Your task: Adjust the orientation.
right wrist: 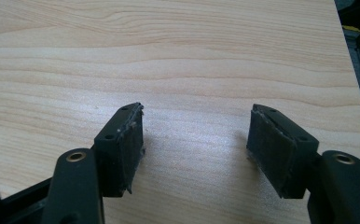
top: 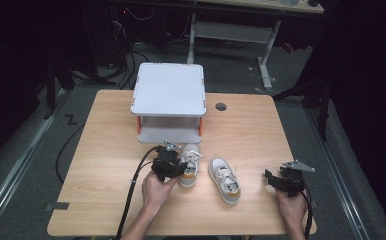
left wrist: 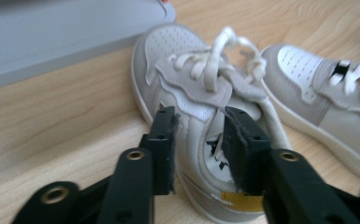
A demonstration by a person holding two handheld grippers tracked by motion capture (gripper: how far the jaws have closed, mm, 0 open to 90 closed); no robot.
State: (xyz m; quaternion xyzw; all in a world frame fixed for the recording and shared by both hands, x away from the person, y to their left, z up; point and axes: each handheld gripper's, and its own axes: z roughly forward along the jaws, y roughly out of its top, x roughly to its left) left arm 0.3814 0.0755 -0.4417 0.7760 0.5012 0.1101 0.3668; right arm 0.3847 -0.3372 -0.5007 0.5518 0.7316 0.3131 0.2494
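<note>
1. Straddling the heel side wall of the left shoe (left wrist: 187, 93), your left gripper (left wrist: 199, 140) has one of its fingers (left wrist: 165, 140) outside the upper and the other inside the opening. They stand a little apart with no clear pinch on the wall, so the shoe looks free to sit flat on the tabletop (top: 106, 150).
2. That shoe lies just in front of the grey two-level stand (top: 169, 100), toe toward it, probably so it can slide onto the lower shelf.
3. Its mate, the right shoe (top: 225, 179), rests just beside it on the tabletop, angled slightly away and untouched.
4. Your right gripper (right wrist: 197, 140) hangs over bare wood well to the right of the pair, fingers wide apart and holding nothing, likely parked so the left has room to work.
</note>
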